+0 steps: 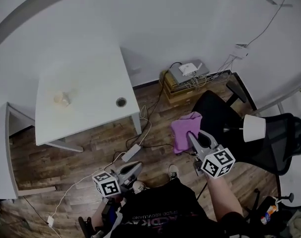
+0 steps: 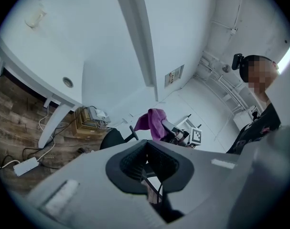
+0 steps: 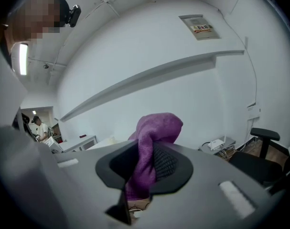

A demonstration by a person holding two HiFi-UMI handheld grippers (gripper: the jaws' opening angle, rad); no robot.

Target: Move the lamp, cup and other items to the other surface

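The fingers of the right gripper are clamped on the purple cloth, which bunches past their tips, while the white bench lies well apart to their left, nearer the left gripper, whose fingers are together and empty.

**Supports, viewed from above.** A white table is standing on the wooden floor at far left. It is carrying one small pale cup-like object near its left side, and a round cable port is sitting near its right edge. A second white surface is showing at the left margin. A white power strip is lying on the floor near the table leg. A low crate by the far wall is bearing a small white box. A black office chair at right is carrying a white-shaded lamp.
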